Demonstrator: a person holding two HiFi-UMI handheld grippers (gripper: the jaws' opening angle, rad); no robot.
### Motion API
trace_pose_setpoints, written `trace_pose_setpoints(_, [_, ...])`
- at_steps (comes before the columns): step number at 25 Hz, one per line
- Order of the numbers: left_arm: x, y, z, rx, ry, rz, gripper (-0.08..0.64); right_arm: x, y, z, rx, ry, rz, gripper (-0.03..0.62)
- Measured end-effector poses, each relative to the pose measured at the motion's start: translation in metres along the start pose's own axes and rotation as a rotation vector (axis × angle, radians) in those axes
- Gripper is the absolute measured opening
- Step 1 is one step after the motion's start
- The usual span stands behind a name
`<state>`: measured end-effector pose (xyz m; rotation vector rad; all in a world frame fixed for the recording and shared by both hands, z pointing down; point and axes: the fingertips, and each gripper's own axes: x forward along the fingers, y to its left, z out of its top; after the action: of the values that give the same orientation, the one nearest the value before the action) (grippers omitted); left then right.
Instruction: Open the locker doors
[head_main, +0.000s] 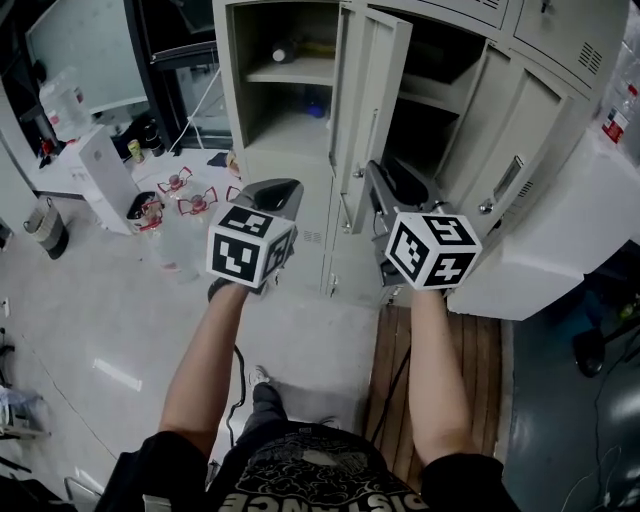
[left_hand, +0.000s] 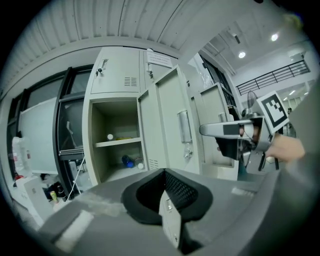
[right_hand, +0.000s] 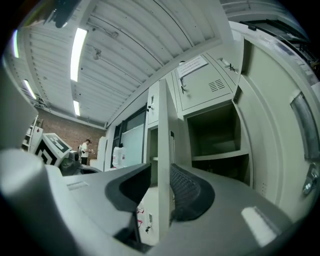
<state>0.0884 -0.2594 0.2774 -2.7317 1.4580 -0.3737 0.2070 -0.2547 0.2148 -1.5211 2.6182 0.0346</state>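
Lockers: a row of tall lockers (head_main: 233, 100) made of smooth, pale grey metal with flat, square fronts.
Locker door: the locker door (head_main: 390, 90) is a thin, flat metal sheet. It stands swung out at the middle of the row, just left of a dark open box.
Right gripper: the right gripper (right_hand: 161, 172) has its jaws partly closed on the thin front edge of that door. One pad is smooth and dark. The other has a bumpy mesh face that lies against the metal.
Left gripper: the left gripper (left_hand: 164, 172) has its jaws closed together and holds nothing. In the head view it hangs in front of the left open locker, apart from it.
Marker cubes: each gripper has a white cube with black square patterns on it.
Left locker: it is open, and a flat shelf (head_main: 290, 72) runs across it from wall to wall.
On the shelf: a small round bottle (left_hand: 110, 136) lies near the back.
Under the shelf: a shiny blue thing (left_hand: 127, 161) lies on the locker bottom, near the right wall.
Floor: the floor (head_main: 110, 310) on the left is pale and speckled.
Planks: brown wood planks (head_main: 480, 350) lie under the right arm.
By the lockers: clear bottles with red tops (head_main: 180, 190) stand on the floor, near the lockers' left corner.
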Motion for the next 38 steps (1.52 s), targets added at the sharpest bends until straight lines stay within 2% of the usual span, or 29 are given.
trace_pose_setpoints(9, [-0.029,0.036,-0.038,-0.056,0.039,0.122,0.002,0.008,0.051,-0.022,0.020,0.014,0.111,0.121])
trace_pose_setpoints(16, [-0.049,0.076,-0.063,-0.068,0.032,0.155,0.002,0.041,0.105,-0.066,0.031,0.075,0.159,0.121])
trace_pose_setpoints(27, [-0.024,0.170,-0.117,-0.036,0.069,0.059,0.002,0.151,0.142,-0.164,0.048,0.193,0.084,0.134])
trace_pose_setpoints(38, [0.029,0.243,-0.179,-0.034,0.096,-0.083,0.002,0.237,0.140,-0.249,0.066,0.277,-0.034,0.163])
